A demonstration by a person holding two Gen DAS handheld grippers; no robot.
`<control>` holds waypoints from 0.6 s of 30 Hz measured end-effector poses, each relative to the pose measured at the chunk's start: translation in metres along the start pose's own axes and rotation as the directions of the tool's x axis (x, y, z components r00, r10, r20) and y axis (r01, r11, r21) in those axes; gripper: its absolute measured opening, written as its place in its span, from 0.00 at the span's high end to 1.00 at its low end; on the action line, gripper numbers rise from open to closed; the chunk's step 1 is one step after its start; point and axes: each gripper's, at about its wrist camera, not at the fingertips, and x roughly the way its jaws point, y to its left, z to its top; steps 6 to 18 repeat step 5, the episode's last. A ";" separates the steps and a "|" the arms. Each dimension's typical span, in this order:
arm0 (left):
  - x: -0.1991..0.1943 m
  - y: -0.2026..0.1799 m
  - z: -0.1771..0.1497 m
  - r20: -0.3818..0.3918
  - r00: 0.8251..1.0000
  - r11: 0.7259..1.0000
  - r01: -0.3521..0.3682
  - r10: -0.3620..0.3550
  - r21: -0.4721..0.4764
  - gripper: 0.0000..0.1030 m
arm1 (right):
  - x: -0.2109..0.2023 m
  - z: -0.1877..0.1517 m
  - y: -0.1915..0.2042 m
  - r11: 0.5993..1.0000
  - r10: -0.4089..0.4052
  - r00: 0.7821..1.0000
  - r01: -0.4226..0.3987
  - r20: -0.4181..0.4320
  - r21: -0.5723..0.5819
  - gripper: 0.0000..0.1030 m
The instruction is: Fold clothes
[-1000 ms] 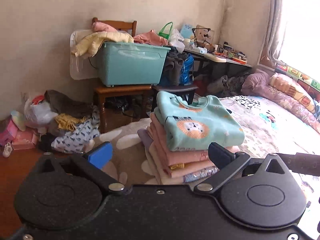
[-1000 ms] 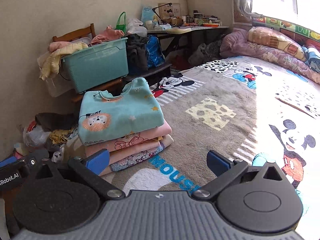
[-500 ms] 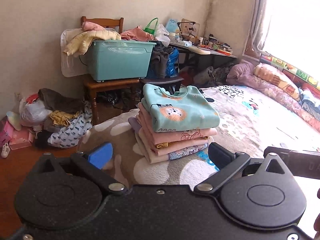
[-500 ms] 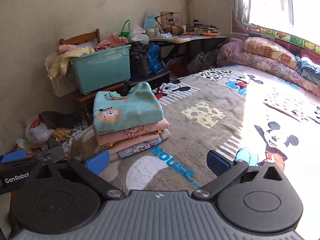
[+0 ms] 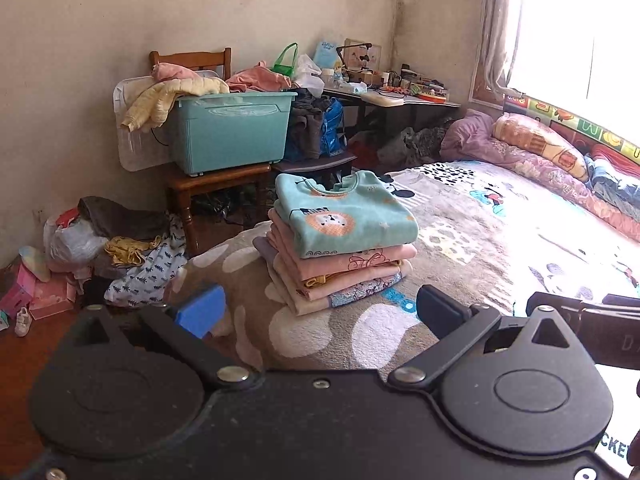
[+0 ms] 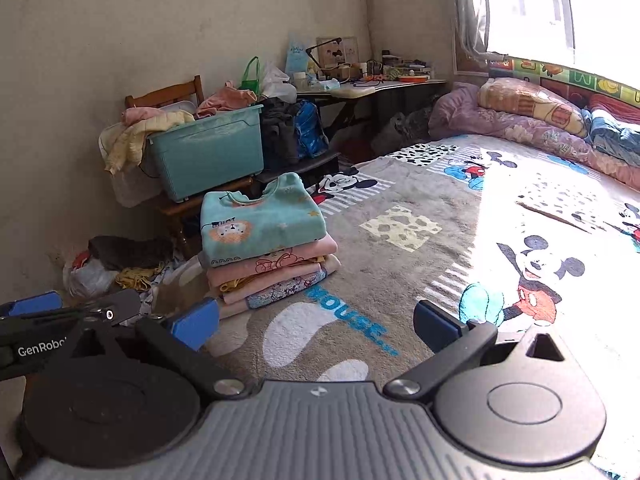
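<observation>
Teal sweatshirt [image 5: 344,216] tops the folded stack [image 6: 268,256] at mid-frame on the blanket's [image 6: 400,280] corner. Left gripper [image 5: 320,312] and right gripper [image 6: 316,324] hang wide, empty (low in frame). A careless brush could topple the pile floorward.

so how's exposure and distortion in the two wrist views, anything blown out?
Left wrist view: window clipped to white, glare washing the blanket's right side; the folded stack is evenly lit and sharp. Right wrist view: window also blown out, a sunlit patch overexposing the Mickey Mouse blanket. Both: strong fisheye bending of the walls, dark vignette corners.
</observation>
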 end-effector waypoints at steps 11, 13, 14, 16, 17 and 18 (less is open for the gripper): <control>-0.011 -0.004 -0.004 0.015 1.000 1.000 -0.007 0.006 0.019 0.00 | -0.008 -0.006 0.001 1.000 0.001 1.000 -0.001 -0.001 0.003 0.00; -0.011 -0.004 -0.004 0.015 1.000 1.000 -0.007 0.006 0.019 0.00 | -0.008 -0.006 0.001 1.000 0.001 1.000 -0.001 -0.001 0.003 0.00; -0.011 -0.004 -0.004 0.015 1.000 1.000 -0.007 0.006 0.019 0.00 | -0.008 -0.006 0.001 1.000 0.001 1.000 -0.001 -0.001 0.003 0.00; -0.011 -0.004 -0.004 0.015 1.000 1.000 -0.007 0.006 0.019 0.00 | -0.008 -0.006 0.001 1.000 0.001 1.000 -0.001 -0.001 0.003 0.00; -0.011 -0.004 -0.004 0.015 1.000 1.000 -0.007 0.006 0.019 0.00 | -0.008 -0.006 0.001 1.000 0.001 1.000 -0.001 -0.001 0.003 0.00; -0.011 -0.004 -0.004 0.015 1.000 1.000 -0.007 0.006 0.019 0.00 | -0.008 -0.006 0.001 1.000 0.001 1.000 -0.001 -0.001 0.003 0.00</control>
